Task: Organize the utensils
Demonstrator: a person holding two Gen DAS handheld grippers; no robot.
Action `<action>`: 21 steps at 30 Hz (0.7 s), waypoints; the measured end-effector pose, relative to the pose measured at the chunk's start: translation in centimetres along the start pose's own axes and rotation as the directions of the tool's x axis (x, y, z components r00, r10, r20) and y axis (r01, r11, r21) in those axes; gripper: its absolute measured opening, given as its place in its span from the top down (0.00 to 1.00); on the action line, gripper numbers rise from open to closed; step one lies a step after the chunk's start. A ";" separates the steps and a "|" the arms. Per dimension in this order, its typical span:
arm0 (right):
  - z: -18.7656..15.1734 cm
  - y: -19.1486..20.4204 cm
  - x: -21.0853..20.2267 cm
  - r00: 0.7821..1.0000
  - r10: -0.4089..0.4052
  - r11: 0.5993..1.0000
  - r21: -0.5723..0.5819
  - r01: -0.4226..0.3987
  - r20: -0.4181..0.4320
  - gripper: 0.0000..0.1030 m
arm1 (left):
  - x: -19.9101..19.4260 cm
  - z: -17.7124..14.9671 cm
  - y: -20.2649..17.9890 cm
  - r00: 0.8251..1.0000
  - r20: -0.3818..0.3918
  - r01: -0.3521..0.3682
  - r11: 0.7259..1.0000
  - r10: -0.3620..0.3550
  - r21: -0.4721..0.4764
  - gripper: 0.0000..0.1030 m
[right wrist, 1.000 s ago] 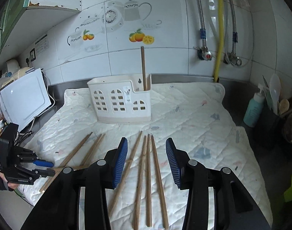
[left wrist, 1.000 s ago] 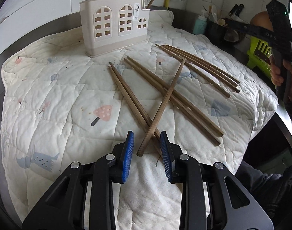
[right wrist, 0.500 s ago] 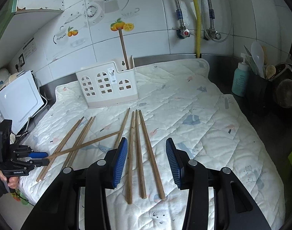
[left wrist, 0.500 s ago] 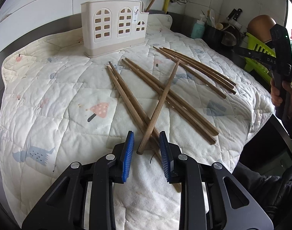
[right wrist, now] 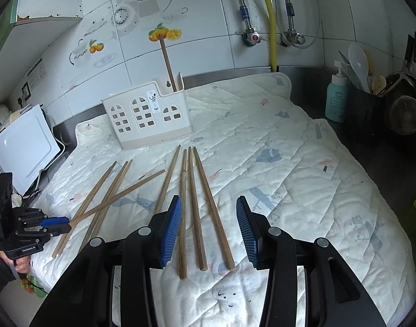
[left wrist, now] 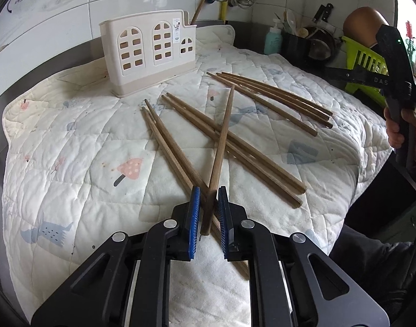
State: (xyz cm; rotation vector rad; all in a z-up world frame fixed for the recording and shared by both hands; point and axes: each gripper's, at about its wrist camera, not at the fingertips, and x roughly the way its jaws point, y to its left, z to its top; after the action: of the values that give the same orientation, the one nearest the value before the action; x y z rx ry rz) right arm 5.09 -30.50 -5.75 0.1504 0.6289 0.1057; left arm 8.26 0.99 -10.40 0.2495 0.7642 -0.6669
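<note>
Chopstick [left wrist: 220, 147] pinched in my left gripper [left wrist: 208, 212], jaws just closing | step: pickup | right gripper [right wrist: 209, 229] gaping, empty | next: lift toward holder [left wrist: 148, 54] ahead.

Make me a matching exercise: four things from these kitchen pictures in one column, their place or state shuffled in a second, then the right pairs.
Things
1. left gripper
2. right gripper
3. white holder
4. teal bottle

Place or state
A. stands on the quilt with one chopstick upright in it
B. jaws apart over three chopsticks lying side by side
C. on the counter beside the quilt, next to a black utensil pot
D. jaws just closed in on the crossing chopstick

Pairs: 1-D, 2-B, 3-A, 4-C
</note>
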 end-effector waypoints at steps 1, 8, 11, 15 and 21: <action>-0.1 -0.1 0.1 1.000 0.001 1.000 0.006 -0.001 -0.004 0.60 | 0.1 0.0 -0.1 1.000 0.002 -0.001 1.000 0.001 0.001 0.88; -1.2 -0.6 0.6 1.000 -0.013 0.999 0.034 0.013 -0.019 0.60 | 0.3 -0.1 -1.1 0.998 0.024 -0.052 0.998 0.051 0.038 0.90; -1.6 -0.8 0.7 1.000 -0.017 0.999 0.044 0.018 -0.024 0.60 | 0.2 0.0 -1.8 0.997 0.021 -0.080 0.996 0.079 0.031 0.93; -2.0 -1.2 0.6 1.000 -0.020 0.998 0.058 0.021 -0.021 0.61 | 0.4 -0.1 -2.8 0.990 0.028 -0.139 0.990 0.138 0.020 0.94; -2.7 -1.1 0.2 0.999 -0.032 0.998 0.046 0.033 -0.016 0.63 | -0.2 -0.2 -3.5 0.991 0.050 -0.117 0.991 0.121 -0.064 0.95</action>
State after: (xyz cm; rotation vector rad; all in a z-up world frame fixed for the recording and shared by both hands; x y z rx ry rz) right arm 3.74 -31.23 -8.21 0.1846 0.6493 0.0610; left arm 5.84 -1.49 -10.34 0.2185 0.7111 -0.5344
